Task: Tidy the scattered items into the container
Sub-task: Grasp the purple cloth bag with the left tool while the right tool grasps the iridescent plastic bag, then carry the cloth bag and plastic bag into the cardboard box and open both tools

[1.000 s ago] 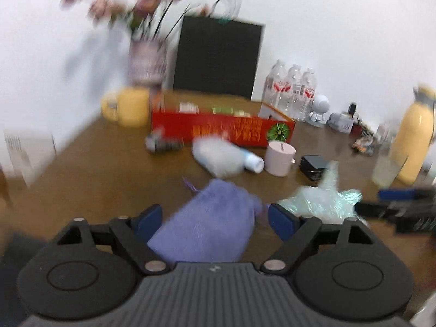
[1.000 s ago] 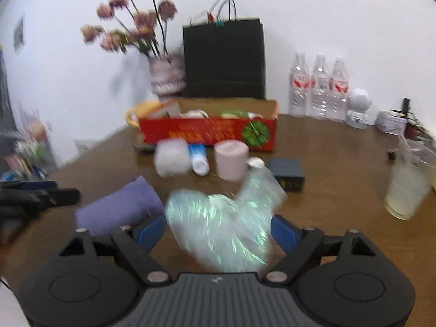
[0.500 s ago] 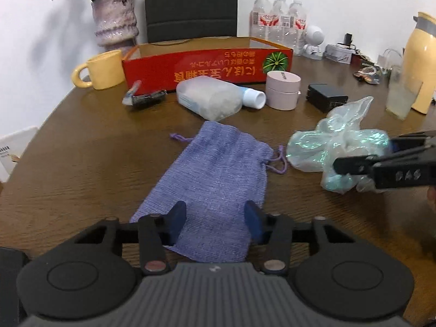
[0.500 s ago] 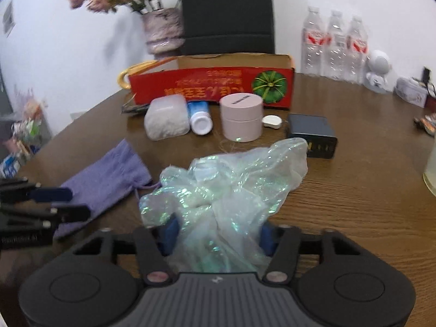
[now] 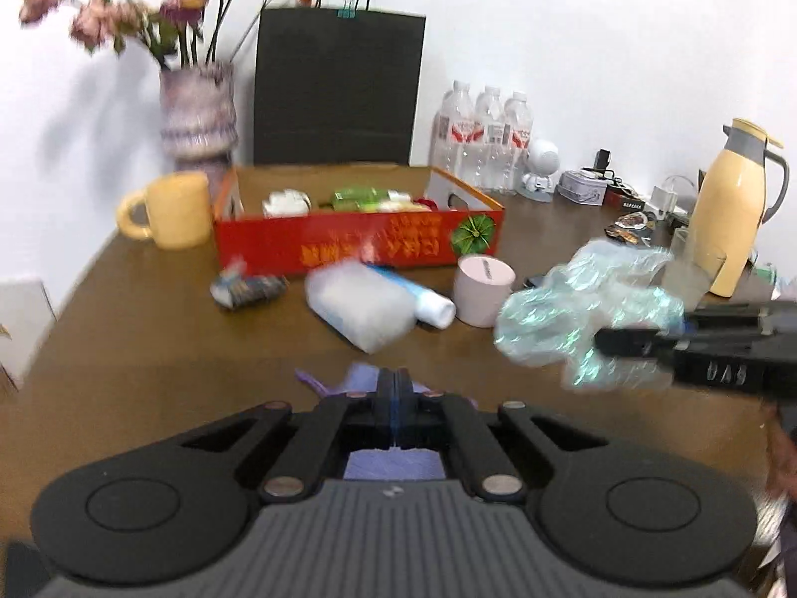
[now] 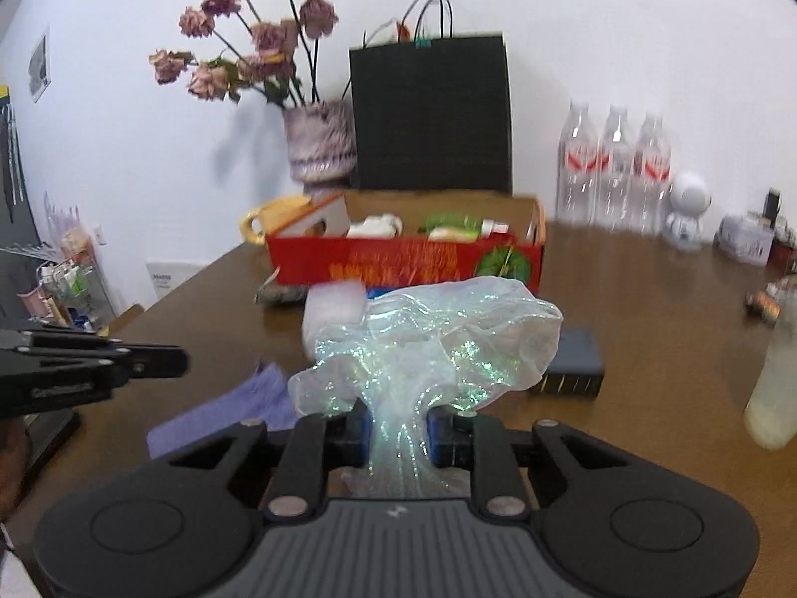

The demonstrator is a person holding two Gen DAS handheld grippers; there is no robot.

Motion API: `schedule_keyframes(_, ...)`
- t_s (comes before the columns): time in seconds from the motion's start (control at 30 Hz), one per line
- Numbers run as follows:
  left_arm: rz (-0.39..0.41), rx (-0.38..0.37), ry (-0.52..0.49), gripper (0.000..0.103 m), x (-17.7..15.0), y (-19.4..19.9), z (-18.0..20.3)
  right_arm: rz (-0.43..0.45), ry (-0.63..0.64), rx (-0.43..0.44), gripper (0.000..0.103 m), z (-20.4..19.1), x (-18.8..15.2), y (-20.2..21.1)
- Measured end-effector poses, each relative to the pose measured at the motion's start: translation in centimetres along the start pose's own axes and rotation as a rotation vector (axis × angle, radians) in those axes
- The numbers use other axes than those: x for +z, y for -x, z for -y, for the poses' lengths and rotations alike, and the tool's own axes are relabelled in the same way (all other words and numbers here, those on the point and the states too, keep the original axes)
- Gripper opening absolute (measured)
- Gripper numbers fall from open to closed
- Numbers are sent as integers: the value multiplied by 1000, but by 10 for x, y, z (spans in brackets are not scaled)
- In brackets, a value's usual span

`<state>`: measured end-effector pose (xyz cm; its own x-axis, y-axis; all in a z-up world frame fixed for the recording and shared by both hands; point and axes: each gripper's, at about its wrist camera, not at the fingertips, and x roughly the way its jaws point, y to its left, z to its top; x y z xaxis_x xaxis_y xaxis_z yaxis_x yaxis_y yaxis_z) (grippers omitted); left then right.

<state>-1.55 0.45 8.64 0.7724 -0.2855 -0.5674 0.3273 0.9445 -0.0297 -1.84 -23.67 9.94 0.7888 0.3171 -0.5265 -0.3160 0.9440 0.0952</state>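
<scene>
Scattered items lie on the tabletop [image 5: 124, 349] in front of the red cardboard box [image 5: 358, 244], which sits toward the far edge with a few small packets already inside it. My left tongs [image 5: 393, 388] are squeezed fully together on the purple cloth pouch [image 5: 393, 463], whose fabric shows under and just past the tips; from the right wrist view the pouch [image 6: 239, 408] trails down toward the wood. My right tongs [image 6: 396, 431] are clamped on the neck of the shimmery plastic bag [image 6: 428, 344], gathered tight between the blue pads [image 6: 443, 436] while the rest billows up in front. In the left wrist view that bag [image 5: 583, 319] hangs at the right, off the wood.

Just before the box's front wall rest a white packet [image 5: 361, 309] with a white tube [image 5: 428, 299] touching it, a pale pink round tub [image 5: 480, 294] and a small dark wrapper [image 5: 246, 289]. A dark flat block [image 6: 573, 364] lies near the bag. A yellow mug [image 5: 174, 209] stands beside the box's left end, with a vase of dried flowers [image 5: 199, 119] and a black paper bag [image 5: 338, 89] behind. Water bottles [image 5: 483, 139] stand at the far edge, a yellow jug [image 5: 732, 219] toward the far right corner
</scene>
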Motion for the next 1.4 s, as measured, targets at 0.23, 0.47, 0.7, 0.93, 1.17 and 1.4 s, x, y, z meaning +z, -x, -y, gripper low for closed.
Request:
schedule_keyframes(0.23, -131, 158, -98, 96, -31, -41, -8, -27, -47, 14, 20, 9, -4, -9)
schedule_keyframes(0.47, -138, 82, 27, 36, -46, -48, -27, -41, -55, 29, 20, 9, -13, -10)
schedule_keyframes(0.7, -88, 96, 80, 5, -45, -30, -16, -38, -52, 34, 20, 4, -12, -11)
schedule_keyframes(0.93, 74, 107, 94, 5, 23, -26, -28, 26, -4, 64, 20, -5, 25, -19)
schedule_keyframes(1.17, 180, 88, 174, 5, 157, -68, -66, 51, -7, 55, 20, 10, 131, -91)
schedule_keyframes(1.4, -54, 175, 222, 5, 205, -205, -106, -119, -71, 19, 25, 37, 209, -249)
